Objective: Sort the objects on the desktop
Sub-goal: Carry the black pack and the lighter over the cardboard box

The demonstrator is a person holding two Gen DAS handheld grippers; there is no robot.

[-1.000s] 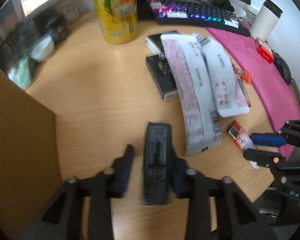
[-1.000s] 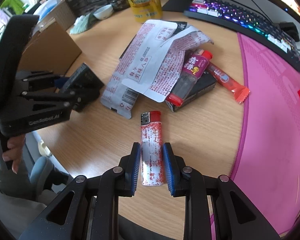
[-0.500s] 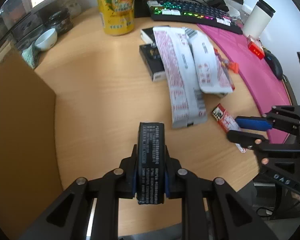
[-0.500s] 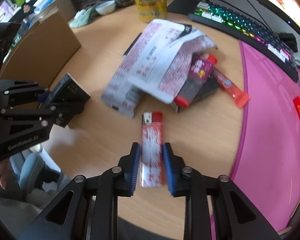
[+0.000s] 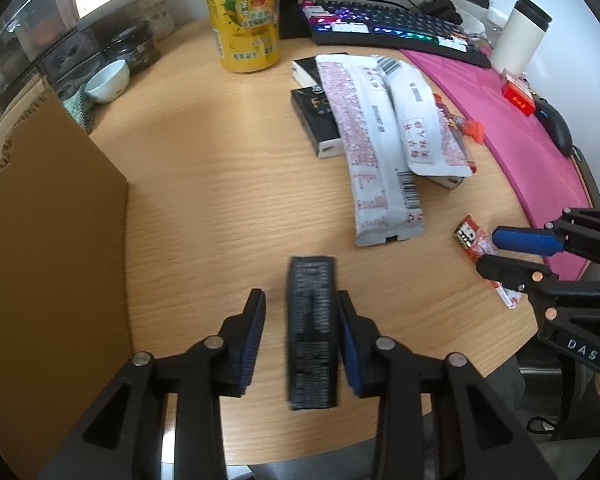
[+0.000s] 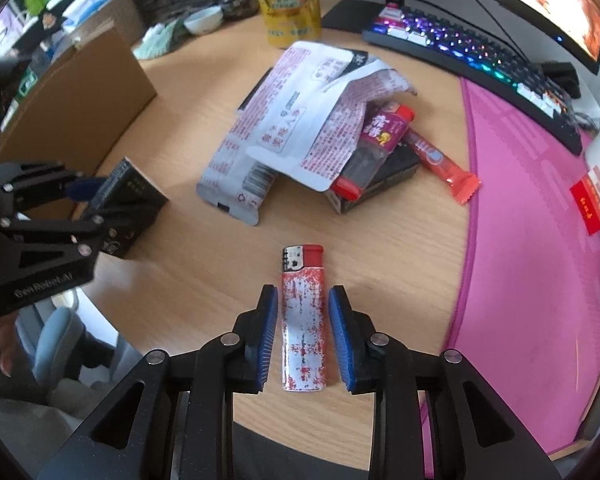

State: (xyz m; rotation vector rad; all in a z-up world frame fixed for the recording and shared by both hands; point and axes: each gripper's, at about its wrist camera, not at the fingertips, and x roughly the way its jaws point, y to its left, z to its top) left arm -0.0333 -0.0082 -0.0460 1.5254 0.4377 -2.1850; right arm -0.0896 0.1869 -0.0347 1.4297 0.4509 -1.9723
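The black box lay between the pads of the left gripper, whose jaws had just been opening; a gap showed on the left side, while the right pad sat at or just beside the box's edge (motion blur made contact hard to judge). It lay on the wooden desk near the front edge, with a brown cardboard box wall just to its left. In the right wrist view the same black box appeared between the left gripper's fingers, beside the cardboard.

The red-and-white lighter lay flat on the desk between the pads of the right gripper, its metal head pointing away from the camera. That gripper's jaws had just been opening too, and narrow gaps showed on both sides of the lighter.

Farther back sat a pile: two white sachets with red print over a dark flat box, a small bottle with a red cap and a red snack stick beside them. A yellow pineapple drink can stood behind the pile. A backlit keyboard ran along the rear, with a pink mat to the right. A small white bowl sat at the far left.
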